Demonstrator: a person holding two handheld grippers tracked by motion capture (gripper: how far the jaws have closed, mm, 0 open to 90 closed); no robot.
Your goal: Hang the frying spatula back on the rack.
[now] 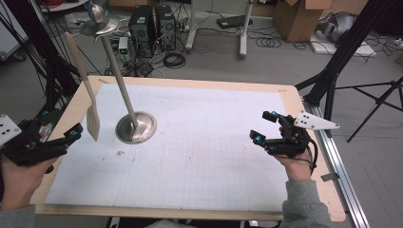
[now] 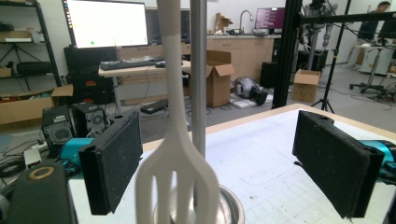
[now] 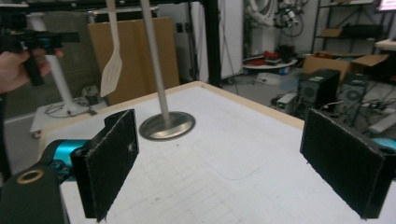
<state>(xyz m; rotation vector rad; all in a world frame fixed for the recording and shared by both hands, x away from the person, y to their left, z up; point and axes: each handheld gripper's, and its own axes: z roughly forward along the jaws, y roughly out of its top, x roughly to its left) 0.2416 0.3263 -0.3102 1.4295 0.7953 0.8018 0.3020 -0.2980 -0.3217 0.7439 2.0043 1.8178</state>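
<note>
Spatula [image 2: 180,186] handle top cut off, between wide-open empty left claw [image 2: 233,163] pads

floor [image 1: 285,66]: grey, cables | cardboard boxes [image 1: 297,16] | lit monitor [image 2: 108,22]

Even indoor light, soft shadows, blurred near spatula [image 2: 177,177]

grippers: black, teal joints | fingers [image 3: 348,168]: black foam pads | plates: grey, dotted; sleeves [image 1: 304,204]: grey
</note>
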